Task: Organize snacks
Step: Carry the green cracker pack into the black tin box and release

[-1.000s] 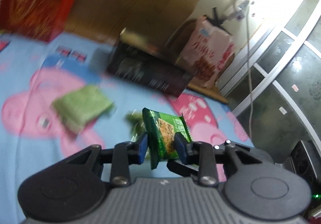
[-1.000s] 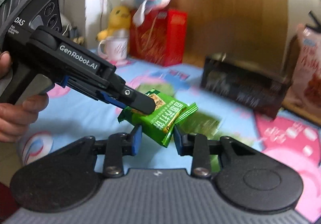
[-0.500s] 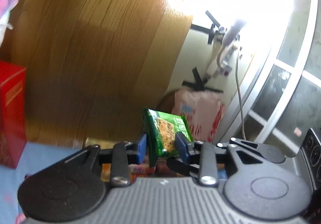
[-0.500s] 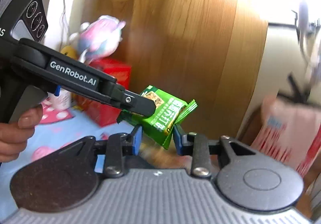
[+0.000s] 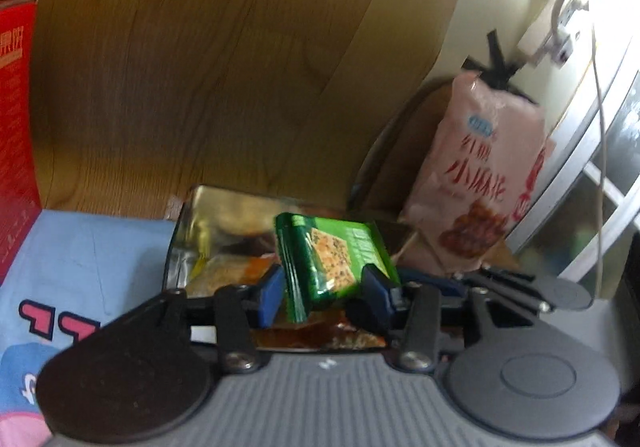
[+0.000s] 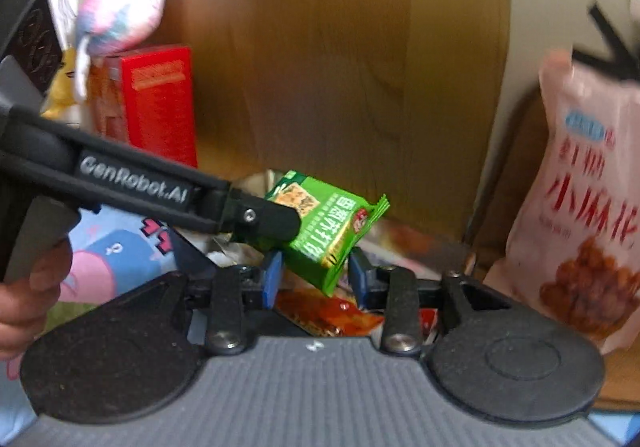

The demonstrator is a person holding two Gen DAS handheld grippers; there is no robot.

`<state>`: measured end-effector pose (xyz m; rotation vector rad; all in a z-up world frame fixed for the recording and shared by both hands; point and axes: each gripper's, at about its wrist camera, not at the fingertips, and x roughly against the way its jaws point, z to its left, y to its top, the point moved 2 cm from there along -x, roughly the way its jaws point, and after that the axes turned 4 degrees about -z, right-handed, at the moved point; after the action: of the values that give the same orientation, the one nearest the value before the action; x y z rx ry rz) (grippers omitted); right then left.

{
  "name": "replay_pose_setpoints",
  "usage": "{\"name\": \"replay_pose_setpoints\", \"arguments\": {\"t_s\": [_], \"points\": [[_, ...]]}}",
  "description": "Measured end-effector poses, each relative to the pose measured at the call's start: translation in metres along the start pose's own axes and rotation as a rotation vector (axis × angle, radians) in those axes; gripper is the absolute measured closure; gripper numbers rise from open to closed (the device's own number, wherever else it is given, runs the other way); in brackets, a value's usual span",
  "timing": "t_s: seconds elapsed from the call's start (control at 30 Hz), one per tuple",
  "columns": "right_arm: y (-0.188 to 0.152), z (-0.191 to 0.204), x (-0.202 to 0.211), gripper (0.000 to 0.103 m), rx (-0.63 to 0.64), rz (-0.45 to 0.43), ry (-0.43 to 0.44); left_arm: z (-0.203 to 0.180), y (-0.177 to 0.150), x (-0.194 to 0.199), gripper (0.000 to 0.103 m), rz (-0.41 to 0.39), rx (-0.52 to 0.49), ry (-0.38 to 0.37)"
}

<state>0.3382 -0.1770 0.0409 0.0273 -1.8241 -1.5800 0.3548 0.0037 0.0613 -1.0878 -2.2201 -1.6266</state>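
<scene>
A green cracker packet [image 5: 332, 259] hangs above an open box with a shiny foil lining [image 5: 192, 235] that holds orange and red snack packets [image 5: 320, 339]. My left gripper [image 5: 322, 291] has its jaws opening. The packet sits tilted and loose between its blue pads [image 5: 268, 295]. In the right wrist view the green packet [image 6: 328, 235] has its lower corner between the blue pads of my right gripper [image 6: 316, 277], whose jaws are opening too, with small gaps on both sides. The left gripper's finger [image 6: 272, 223] lies across the packet's upper left end.
A tall pink snack bag [image 5: 480, 183] leans right of the box. A red carton [image 6: 160, 103] and a plush toy [image 6: 120, 7] stand at the left against the wooden panel [image 5: 240, 67]. A blue cartoon sheet [image 5: 80, 255] covers the surface. A person's hand [image 6: 32, 287] holds the left gripper.
Both grippers carried the green packet from over the blue sheet to above the foil-lined box by the wooden panel. Both pairs of jaws have widened and the packet has tilted.
</scene>
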Motion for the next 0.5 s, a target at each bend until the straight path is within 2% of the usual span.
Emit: {"name": "replay_pose_setpoints", "arguments": {"t_s": [0.13, 0.23, 0.37, 0.5], "points": [[0.001, -0.011, 0.005, 0.055, -0.055, -0.039, -0.055, 0.004, -0.003, 0.016, 0.059, -0.019, 0.008, -0.009], [0.001, -0.016, 0.033, 0.055, -0.134, -0.115, -0.042, 0.014, -0.005, 0.048, 0.059, -0.064, 0.038, -0.016], [-0.016, -0.002, 0.066, 0.055, -0.199, -0.152, 0.078, 0.036, -0.022, 0.096, 0.059, -0.083, 0.091, -0.023], [-0.056, 0.021, 0.08, 0.055, -0.217, -0.068, 0.158, 0.046, -0.067, 0.131, 0.059, -0.039, 0.093, -0.051]]}}
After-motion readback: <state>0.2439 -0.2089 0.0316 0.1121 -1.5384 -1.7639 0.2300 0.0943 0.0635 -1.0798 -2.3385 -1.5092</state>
